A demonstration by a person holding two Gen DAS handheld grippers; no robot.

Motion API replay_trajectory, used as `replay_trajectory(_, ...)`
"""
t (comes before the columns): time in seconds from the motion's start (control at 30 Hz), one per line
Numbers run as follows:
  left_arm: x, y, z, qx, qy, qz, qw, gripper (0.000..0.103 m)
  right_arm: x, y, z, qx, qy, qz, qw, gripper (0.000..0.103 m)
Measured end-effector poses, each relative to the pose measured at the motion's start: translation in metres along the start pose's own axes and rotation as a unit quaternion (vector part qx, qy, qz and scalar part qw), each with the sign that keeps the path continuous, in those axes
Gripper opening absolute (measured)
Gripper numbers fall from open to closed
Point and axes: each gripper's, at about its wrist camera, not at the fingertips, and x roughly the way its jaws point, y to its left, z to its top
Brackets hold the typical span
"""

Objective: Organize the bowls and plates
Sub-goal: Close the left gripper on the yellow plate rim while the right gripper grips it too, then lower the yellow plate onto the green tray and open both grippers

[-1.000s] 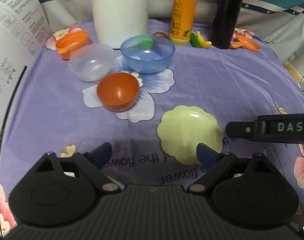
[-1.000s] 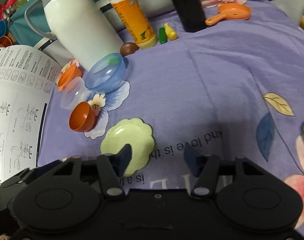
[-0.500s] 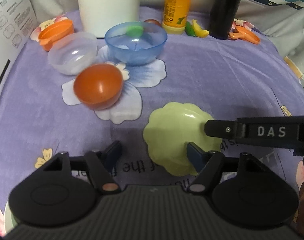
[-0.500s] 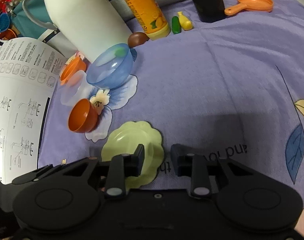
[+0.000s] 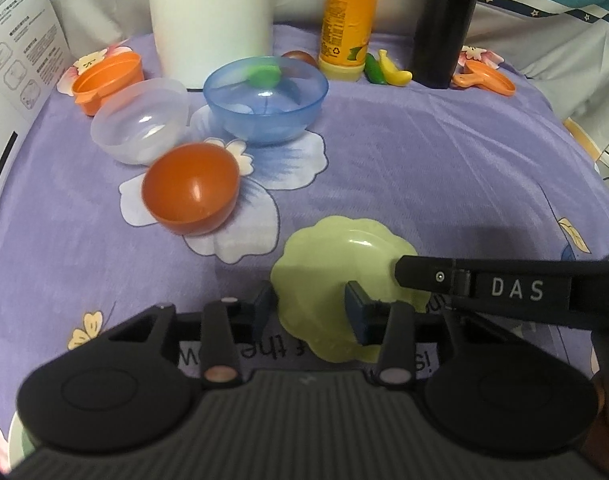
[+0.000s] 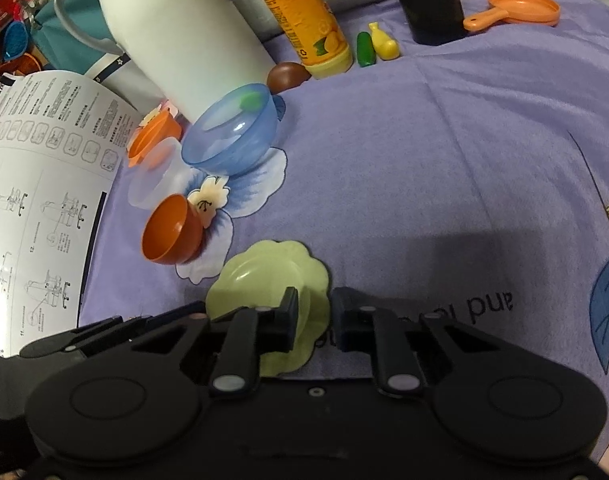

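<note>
A pale green scalloped plate lies flat on the purple cloth. My left gripper straddles its left rim. Its jaws are closing, with one fingertip at the plate's edge and the other over the plate. My right gripper straddles the right rim, jaws closing to a narrow gap with the rim inside it. One right finger reaches over the plate. Farther back are a tipped orange bowl, a clear bowl and a blue bowl.
At the back stand a white flask, an orange bottle and a black bottle. Near them lie an orange cup, a toy pan, a toy banana and a brown ball. A printed sheet leans at the left.
Both grippers have come closer to the green plate and lower over it. Both pairs of jaws have narrowed a lot around its opposite rims. The plate and bowls lie where they were.
</note>
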Motion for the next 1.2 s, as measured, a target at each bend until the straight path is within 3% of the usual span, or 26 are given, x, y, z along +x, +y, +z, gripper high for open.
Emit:
replay_trajectory(0.13,-0.001,-0.005,0.000,0.007,-0.001,0.010,0.9999,0.041,0.000,0.003,-0.001,-0.006,-0.006,-0.007,1.000,0.018)
replay_trajectory(0.27,-0.007,-0.006,0.000,0.014,-0.002,0.017,0.9998,0.033,-0.003,0.010,-0.001,-0.004,0.002,-0.020,1.000,0.020)
replay_trajectory(0.43,-0.016,0.000,-0.002,-0.006,0.005,0.010,0.9999,0.027,-0.014,0.007,-0.005,0.017,0.002,-0.009,1.000,0.020)
replay_trajectory(0.63,-0.038,0.010,-0.003,-0.022,0.002,0.011,0.9997,0.026,-0.031,0.015,-0.008,0.023,0.007,0.003,1.000,0.020)
replay_trajectory(0.93,-0.093,0.036,-0.010,-0.040,-0.029,0.031,0.9983,0.025,-0.052,0.054,-0.018,-0.002,0.014,0.027,1.000,0.020)
replay_trajectory(1.2,-0.130,0.069,-0.040,-0.059,-0.031,0.052,0.9964,0.025,-0.058,0.095,-0.037,-0.023,0.044,0.059,0.997,0.020)
